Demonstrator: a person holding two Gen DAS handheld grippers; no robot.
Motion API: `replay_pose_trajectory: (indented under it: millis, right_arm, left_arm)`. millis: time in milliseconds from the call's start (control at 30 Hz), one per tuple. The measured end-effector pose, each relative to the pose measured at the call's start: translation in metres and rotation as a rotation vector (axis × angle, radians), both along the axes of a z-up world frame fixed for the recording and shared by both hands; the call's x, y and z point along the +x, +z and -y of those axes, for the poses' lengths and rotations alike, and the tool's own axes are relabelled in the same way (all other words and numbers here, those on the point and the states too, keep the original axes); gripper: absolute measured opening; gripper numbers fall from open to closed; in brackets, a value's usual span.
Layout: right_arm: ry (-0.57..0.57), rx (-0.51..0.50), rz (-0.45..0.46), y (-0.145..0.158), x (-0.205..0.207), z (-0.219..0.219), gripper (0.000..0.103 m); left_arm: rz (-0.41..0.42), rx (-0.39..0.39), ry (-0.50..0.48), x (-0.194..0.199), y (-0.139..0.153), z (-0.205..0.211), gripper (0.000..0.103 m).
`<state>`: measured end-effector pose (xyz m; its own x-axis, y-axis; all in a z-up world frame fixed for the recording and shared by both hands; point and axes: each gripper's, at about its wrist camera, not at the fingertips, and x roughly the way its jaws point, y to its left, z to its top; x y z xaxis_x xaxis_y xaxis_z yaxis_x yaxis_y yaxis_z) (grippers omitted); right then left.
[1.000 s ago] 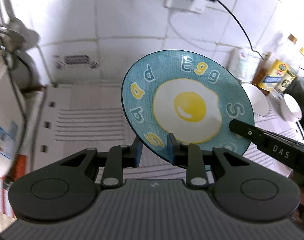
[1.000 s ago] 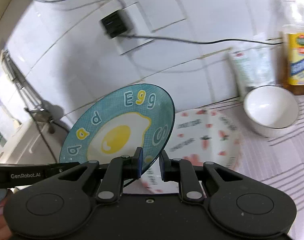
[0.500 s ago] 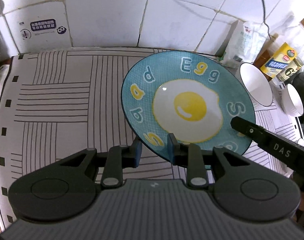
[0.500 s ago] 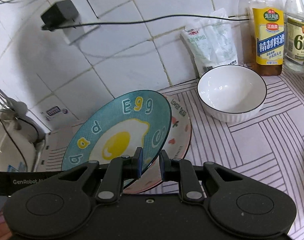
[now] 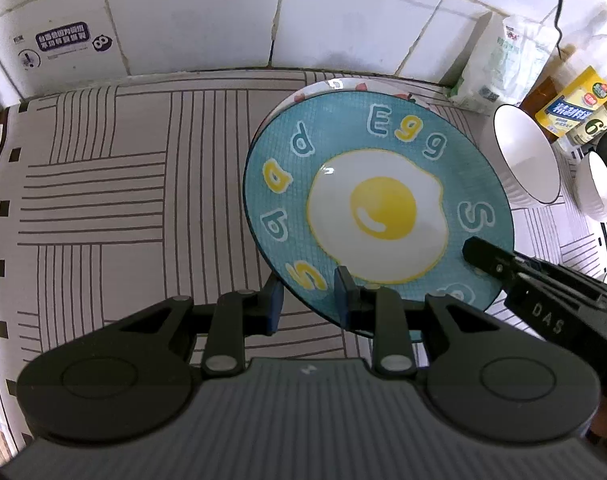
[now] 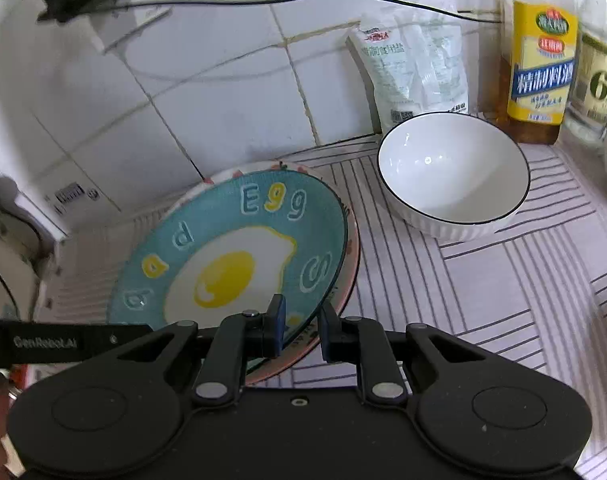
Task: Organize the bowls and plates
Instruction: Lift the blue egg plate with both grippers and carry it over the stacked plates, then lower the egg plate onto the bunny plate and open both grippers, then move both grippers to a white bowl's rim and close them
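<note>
egg plate (image 5: 379, 216) grasped at its rim by jaws of left gripper (image 5: 308, 305) and right gripper (image 6: 300, 330) | pink-rimmed plate (image 6: 345, 280) directly beneath | white bowl (image 6: 453, 172) just beside | bottles (image 6: 539, 68), bag (image 6: 415, 60) behind by wall

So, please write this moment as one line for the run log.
left gripper: shut on egg plate | right gripper: shut on egg plate | below: strawberry plate | beside: white bowl

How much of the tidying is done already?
Nothing looks finished yet. In hand: both the left gripper and the right gripper are shut on the blue egg plate, which sits tilted just over the pink-rimmed plate. Left: letting the egg plate go, then tidying the white bowl and the second bowl, both standing separately.
</note>
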<state>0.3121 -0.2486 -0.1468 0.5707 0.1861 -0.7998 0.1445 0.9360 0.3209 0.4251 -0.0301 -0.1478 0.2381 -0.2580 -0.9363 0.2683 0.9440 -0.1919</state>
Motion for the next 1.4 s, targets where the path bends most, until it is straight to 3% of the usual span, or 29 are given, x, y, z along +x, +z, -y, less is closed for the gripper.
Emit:
replay_pose_trajectory:
  millis: [267,400,533,900,1133,1267,1400]
  right_arm:
    - [0.008,-0.106,-0.039,0.004,0.007,-0.009,0.025]
    - [0.047,-0.188,-0.102,-0.001,0.009,-0.02,0.034]
    - [0.066,-0.233,-0.091,-0.002,0.01,-0.024,0.035]
    - [0.167,-0.21,0.006,-0.009,0.001,-0.008,0.037]
    - [0.226,-0.193,0.078,0.025,-0.033,0.027,0.037]
    - [0.264,-0.175,0.131,0.052,-0.065,0.06,0.037]
    - [0.289,-0.175,0.181,0.077,-0.094,0.094,0.041]
  left_arm:
    - [-0.039,0.009,-0.029,0.003,0.002,0.004,0.025]
    - [-0.086,0.005,-0.001,0.003,-0.006,0.004,0.025]
    - [-0.088,0.014,0.018,0.001,-0.005,0.007,0.025]
    - [-0.046,0.05,0.084,-0.037,0.009,0.024,0.024]
    - [0.026,0.091,0.102,-0.079,0.049,0.055,0.027]
    - [0.063,0.112,0.097,-0.105,0.072,0.082,0.037]
    - [0.08,0.125,0.078,-0.131,0.091,0.112,0.041]
